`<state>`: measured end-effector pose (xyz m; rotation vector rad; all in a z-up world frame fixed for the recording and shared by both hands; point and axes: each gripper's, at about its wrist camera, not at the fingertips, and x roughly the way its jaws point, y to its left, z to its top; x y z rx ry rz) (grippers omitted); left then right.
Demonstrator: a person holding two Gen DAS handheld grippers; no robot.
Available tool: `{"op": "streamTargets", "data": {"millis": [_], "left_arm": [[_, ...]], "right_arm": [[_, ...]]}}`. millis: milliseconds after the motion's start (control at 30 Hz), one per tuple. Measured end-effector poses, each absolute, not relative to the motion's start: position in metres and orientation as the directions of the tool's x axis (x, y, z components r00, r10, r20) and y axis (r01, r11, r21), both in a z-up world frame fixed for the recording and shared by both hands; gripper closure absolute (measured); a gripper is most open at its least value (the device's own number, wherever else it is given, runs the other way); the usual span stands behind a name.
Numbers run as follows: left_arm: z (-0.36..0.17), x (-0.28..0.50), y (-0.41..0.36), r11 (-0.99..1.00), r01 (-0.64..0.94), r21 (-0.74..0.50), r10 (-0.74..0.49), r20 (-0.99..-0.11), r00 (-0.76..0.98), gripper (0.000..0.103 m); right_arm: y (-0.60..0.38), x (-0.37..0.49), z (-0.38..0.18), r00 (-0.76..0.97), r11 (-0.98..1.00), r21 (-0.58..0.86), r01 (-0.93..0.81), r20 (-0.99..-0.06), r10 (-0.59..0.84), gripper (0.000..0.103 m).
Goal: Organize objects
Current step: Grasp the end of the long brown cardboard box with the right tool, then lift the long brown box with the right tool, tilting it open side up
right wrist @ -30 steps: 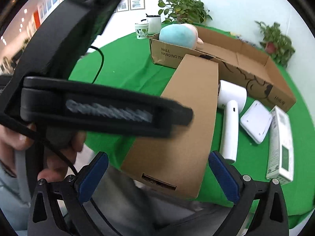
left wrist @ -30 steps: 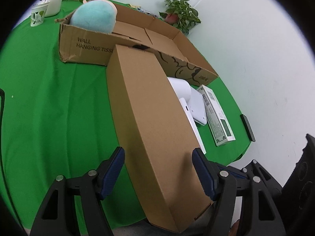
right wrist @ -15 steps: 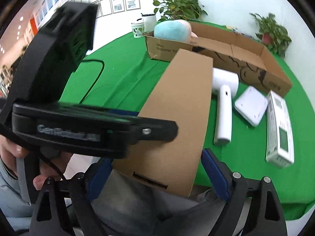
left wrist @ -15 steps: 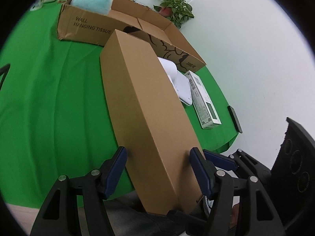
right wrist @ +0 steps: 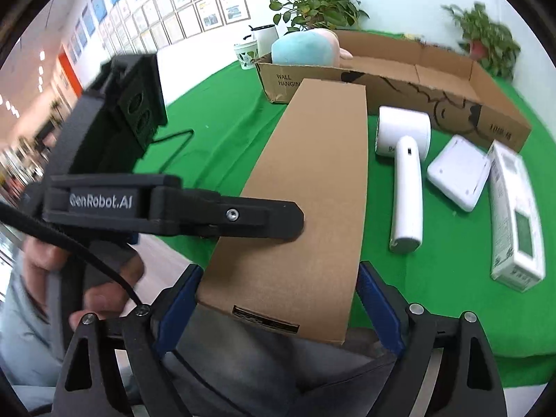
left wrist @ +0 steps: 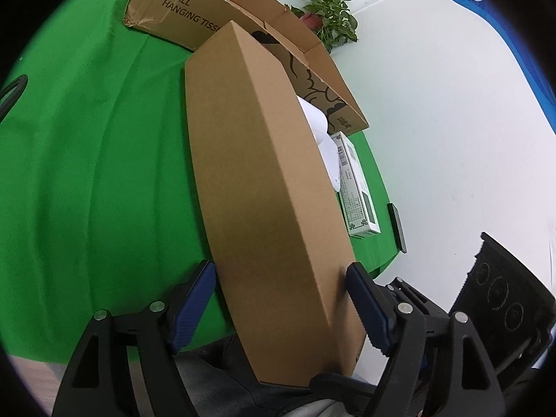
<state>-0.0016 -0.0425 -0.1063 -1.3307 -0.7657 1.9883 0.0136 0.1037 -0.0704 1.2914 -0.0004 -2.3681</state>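
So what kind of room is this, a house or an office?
Probably an office or showroom, not a house. Rows of framed certificates cover the wall, potted plants stand behind, and the table wears a green cloth like a demo setup.

Bare green worktop (left wrist: 87, 173) left of long box (left wrist: 264, 180); right side crowded by white dryer (right wrist: 405, 160), pad (right wrist: 457, 173), carton (right wrist: 514, 215).

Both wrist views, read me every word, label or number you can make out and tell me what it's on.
"WALL HANGING TISS", cut off: side of the open cardboard box.
"GenRobot.AI": left gripper.
Digits at the open box's far end: too blurred.
Print on the white carton and the long brown box's end label: too small.
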Motion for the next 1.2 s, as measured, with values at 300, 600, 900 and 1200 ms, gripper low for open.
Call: {"op": "streamTargets", "data": {"millis": [300, 600, 900, 1200], "left_arm": [[-0.091, 0.008, -0.042, -0.683, -0.166, -0.712, 0.717, -0.609, -0.338, 0.029], [-0.058, 0.015, -0.051, -0.771, -0.142, -0.621, 0.613, -0.661, -0.433, 0.035], [-0.058, 0.005, -0.041, -0.802, -0.136, -0.582, 0.577, -0.693, -0.432, 0.037], [-0.048, 0.007, -0.028, -0.802, -0.192, -0.566, 0.582, -0.667, -0.466, 0.044]], "right_arm": [[0.125, 0.007, -0.071, -0.405, -0.841, 0.398, 0.366, -0.746, -0.529, 0.016], [0.120, 0.003, -0.065, -0.386, -0.796, 0.450, 0.405, -0.705, -0.595, 0.015], [0.128, -0.005, -0.062, -0.385, -0.804, 0.434, 0.406, -0.717, -0.582, 0.010], [0.138, -0.009, -0.059, -0.390, -0.810, 0.430, 0.399, -0.720, -0.574, 0.009]]}}
